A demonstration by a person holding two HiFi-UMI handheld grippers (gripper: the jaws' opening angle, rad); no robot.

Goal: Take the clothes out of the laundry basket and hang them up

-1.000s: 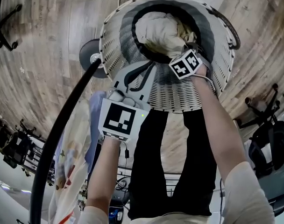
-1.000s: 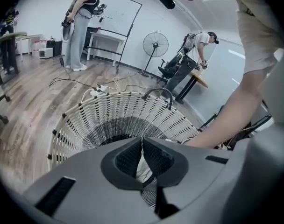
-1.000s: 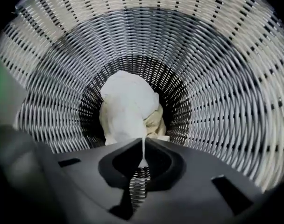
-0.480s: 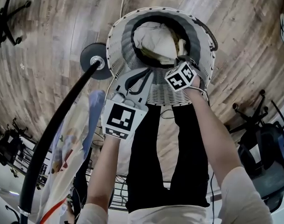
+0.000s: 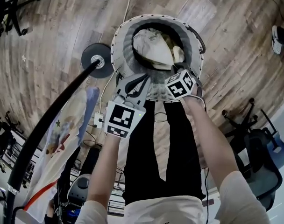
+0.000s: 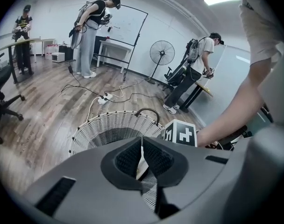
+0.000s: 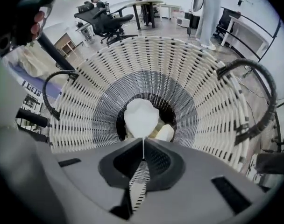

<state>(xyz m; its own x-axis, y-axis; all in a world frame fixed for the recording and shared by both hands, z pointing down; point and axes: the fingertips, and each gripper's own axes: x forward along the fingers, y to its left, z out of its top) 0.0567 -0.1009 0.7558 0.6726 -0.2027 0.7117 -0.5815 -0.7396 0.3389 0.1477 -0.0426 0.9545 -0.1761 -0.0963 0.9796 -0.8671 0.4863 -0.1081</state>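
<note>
Right gripper (image 7: 143, 146) and left gripper (image 6: 142, 146) both lifted up above the laundry basket (image 5: 128, 50). White cloth (image 5: 151, 48) is heaped inside, right jaws pinching its tip, left jaws pressed together.

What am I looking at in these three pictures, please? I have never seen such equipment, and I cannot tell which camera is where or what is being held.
There is no robot here. A person holds a two-jaw tool in each hand. The head view comes from a camera on the person's head, looking steeply down. The left and right gripper views come from a camera riding on each tool, looking along its jaws. On the wooden floor stands a white wicker laundry basket with a white garment inside. The right tool is above the basket, shut on a thin edge of that garment. The left tool is shut too, and a pale sliver between its jaws seems to be the same cloth.
</note>
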